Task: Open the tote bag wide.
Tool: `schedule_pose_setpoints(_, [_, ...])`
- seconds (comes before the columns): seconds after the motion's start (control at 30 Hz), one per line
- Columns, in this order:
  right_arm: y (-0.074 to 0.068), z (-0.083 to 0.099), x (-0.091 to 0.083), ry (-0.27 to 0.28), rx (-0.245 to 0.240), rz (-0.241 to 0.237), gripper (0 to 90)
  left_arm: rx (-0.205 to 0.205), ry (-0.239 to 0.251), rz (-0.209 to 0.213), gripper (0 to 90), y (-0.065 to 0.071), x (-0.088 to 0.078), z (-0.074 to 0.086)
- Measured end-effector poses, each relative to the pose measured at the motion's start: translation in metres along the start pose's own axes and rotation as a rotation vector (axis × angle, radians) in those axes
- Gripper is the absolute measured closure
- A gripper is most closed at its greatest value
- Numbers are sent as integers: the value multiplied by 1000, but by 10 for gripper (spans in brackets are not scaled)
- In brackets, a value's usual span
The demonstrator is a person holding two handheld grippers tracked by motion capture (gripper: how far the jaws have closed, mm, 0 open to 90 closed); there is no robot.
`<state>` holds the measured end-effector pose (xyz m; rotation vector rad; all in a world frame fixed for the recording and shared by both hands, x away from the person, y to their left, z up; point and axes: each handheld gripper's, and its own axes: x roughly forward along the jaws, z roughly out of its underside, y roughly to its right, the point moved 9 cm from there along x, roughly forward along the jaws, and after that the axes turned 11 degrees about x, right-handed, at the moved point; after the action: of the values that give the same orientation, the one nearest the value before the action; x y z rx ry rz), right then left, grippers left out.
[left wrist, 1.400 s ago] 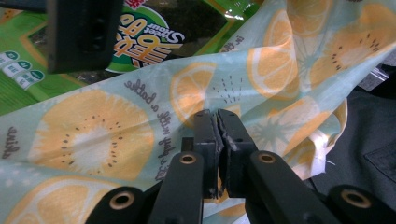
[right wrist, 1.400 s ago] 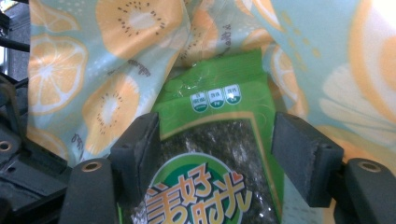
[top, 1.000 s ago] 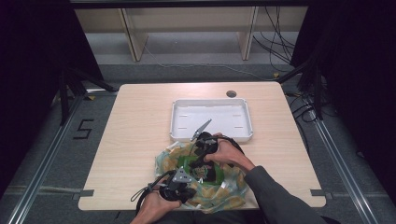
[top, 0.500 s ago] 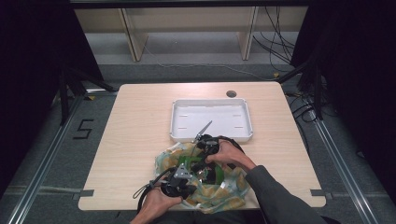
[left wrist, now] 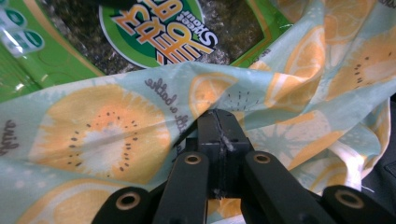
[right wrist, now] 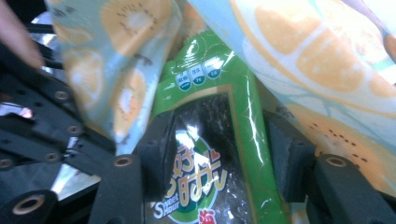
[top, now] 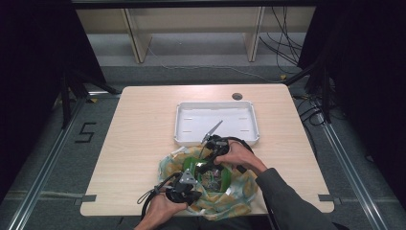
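Observation:
A cloth bag [top: 230,196] printed with orange and kiwi slices lies at the table's front edge. A green snack packet [top: 195,164] with dark contents sticks out of its mouth. My left gripper [top: 191,173] is shut on a fold of the bag's cloth [left wrist: 102,130], and the packet [left wrist: 159,32] lies just beyond the jaws [left wrist: 219,116]. My right gripper [top: 208,164] reaches into the bag's mouth from the far side. It [right wrist: 219,149] stands open, its pads [right wrist: 286,158] either side of the packet [right wrist: 210,121]. The bag's cloth [right wrist: 299,56] drapes around it.
A white tray [top: 178,125] sits just behind the bag at the table's middle, with a round hole [top: 237,96] in the tabletop beyond it. The left gripper's black linkage [right wrist: 42,121] crowds close beside the right jaws. A fingertip [right wrist: 14,37] shows above it.
My left gripper has crept slightly forward with the bag's cloth in it. The right gripper has barely shifted at the bag's mouth.

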<state>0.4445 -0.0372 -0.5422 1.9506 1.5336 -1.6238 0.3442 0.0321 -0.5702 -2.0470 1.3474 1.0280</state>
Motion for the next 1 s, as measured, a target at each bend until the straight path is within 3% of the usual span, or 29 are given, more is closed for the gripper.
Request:
schedule_pose_setpoints(0.03, [0, 1, -3, -9, 25, 18, 531, -2, 1, 1, 890, 0, 0, 0])
schedule_pose_setpoints(0.1, [-4, 0, -5, 1, 12, -18, 543, 1, 5, -1, 891, 0, 1, 0])
schedule_pose_setpoints(0.2, [-6, 1, -9, -1, 7, -23, 602, -2, -5, -1, 890, 0, 1, 1])
schedule_pose_setpoints(0.27, [-5, 2, -12, -7, 24, -2, 642, -2, -7, 0, 890, 0, 1, 1])
schedule_pose_setpoints(0.3, [-6, 3, -13, -6, -1, -27, 649, 0, -6, -1, 890, 0, 1, 2])
schedule_pose_setpoints(0.37, [-11, 3, -15, -6, 15, -34, 657, -2, -8, -1, 889, 0, 1, 1])
schedule_pose_setpoints(0.4, [-11, 2, -16, -3, -6, -40, 664, -1, -4, -2, 889, 0, 1, 1])
schedule_pose_setpoints(0.43, [-14, 3, -19, -18, 31, -24, 669, -9, -1, -5, 888, 0, 0, 0])
schedule_pose_setpoints(0.47, [-16, 1, -19, -7, -5, -36, 676, -11, 10, -10, 888, -1, 0, -1])
schedule_pose_setpoints(0.5, [-19, 1, -21, -10, -16, -43, 687, -23, 10, -7, 888, -1, -1, -1])
schedule_pose_setpoints(0.57, [-23, 0, -22, -9, -45, -32, 729, -9, 17, -12, 888, -2, -2, -2])
schedule_pose_setpoints(0.6, [-24, -2, -22, -4, -57, -25, 742, -40, 39, -16, 888, -1, -2, -4])
schedule_pose_setpoints(0.67, [-28, -2, -24, -14, -64, -6, 749, -35, 34, -6, 888, 0, -4, -4])
schedule_pose_setpoints(0.7, [-30, -3, -24, -13, -90, -6, 752, -13, 14, -1, 887, 0, -6, -2])
schedule_pose_setpoints(0.77, [-31, -4, -26, -10, -101, 9, 755, -26, 48, 0, 884, 5, -8, -6])
schedule_pose_setpoints(0.8, [-31, -3, -28, -10, -94, 24, 756, 5, 25, -1, 882, 4, -12, -4])
schedule_pose_setpoints(0.83, [-31, -5, -28, 0, -117, 19, 757, -29, 60, -10, 880, 6, -12, -8])
schedule_pose_setpoints(1.0, [-33, -5, -38, 15, -105, 43, 760, -32, 92, -8, 849, 10, -25, -10])
